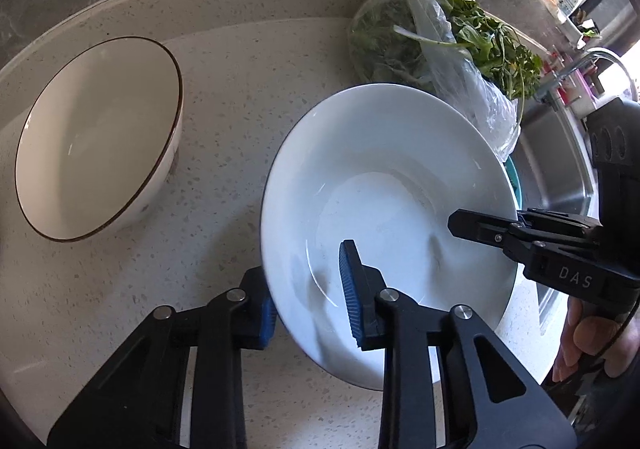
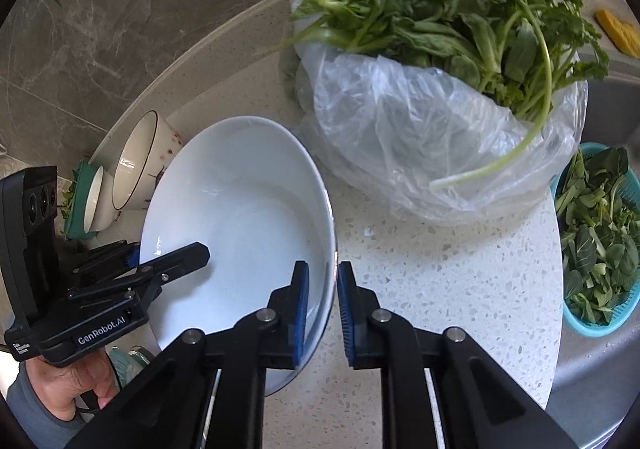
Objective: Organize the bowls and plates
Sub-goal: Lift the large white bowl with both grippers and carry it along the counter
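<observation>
A white deep plate (image 1: 384,185) lies between both grippers on the speckled counter (image 1: 224,97). My left gripper (image 1: 306,269) is shut on its near rim, one blue pad inside the plate and the other outside. In the right wrist view my right gripper (image 2: 323,269) is shut on the opposite rim of the plate (image 2: 240,217) in the same way. Each view also shows the other gripper across the plate: the right gripper (image 1: 480,229) and the left gripper (image 2: 168,253). A white bowl with a brown rim (image 1: 100,137) stands to the left, apart from the plate.
A plastic bag of leafy greens (image 2: 420,109) lies just behind the plate. A teal colander of leaves (image 2: 600,249) sits at the steel sink (image 1: 560,177). Beyond the brown-rimmed bowl (image 2: 140,161) is a small white cup (image 2: 96,201). The counter meets a grey marble wall (image 2: 100,9).
</observation>
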{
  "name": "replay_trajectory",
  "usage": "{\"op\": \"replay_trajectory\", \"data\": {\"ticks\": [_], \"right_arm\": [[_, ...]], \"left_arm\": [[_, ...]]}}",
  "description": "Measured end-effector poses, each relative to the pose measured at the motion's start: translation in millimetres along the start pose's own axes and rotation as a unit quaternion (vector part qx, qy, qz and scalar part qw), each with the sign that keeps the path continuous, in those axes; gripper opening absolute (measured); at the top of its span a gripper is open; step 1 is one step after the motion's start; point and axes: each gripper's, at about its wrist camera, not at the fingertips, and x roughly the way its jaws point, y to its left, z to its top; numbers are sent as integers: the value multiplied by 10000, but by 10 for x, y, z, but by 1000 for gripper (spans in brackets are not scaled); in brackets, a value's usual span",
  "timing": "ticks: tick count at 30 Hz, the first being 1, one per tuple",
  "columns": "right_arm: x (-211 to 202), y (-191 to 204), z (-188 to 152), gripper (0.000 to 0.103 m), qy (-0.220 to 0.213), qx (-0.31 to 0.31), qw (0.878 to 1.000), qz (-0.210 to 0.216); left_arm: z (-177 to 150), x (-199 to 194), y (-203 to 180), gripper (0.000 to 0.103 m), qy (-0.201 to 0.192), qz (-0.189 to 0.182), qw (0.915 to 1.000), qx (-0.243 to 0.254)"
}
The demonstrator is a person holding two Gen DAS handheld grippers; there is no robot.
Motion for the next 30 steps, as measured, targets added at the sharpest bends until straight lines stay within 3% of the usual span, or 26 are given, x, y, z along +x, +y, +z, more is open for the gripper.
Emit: {"op": "replay_trajectory", "data": {"ticks": [11, 20, 26, 30], "right_arm": [[-126, 24, -165, 13, -5, 28, 10000, -23], [-510, -222, -621, 13, 92, 235, 9997, 22], [-516, -418, -931, 13, 282, 462, 9985, -11], [-538, -479, -1005, 13, 282, 524, 9982, -19]], "left_arm": [[-133, -198, -180, 24, -50, -57, 10000, -39], [-607, -333, -574, 24, 152, -376, 9991, 74], [-921, -241, -803, 24, 338, -438, 9983, 160], [-961, -196, -920, 24, 327, -412, 9984, 216]]}}
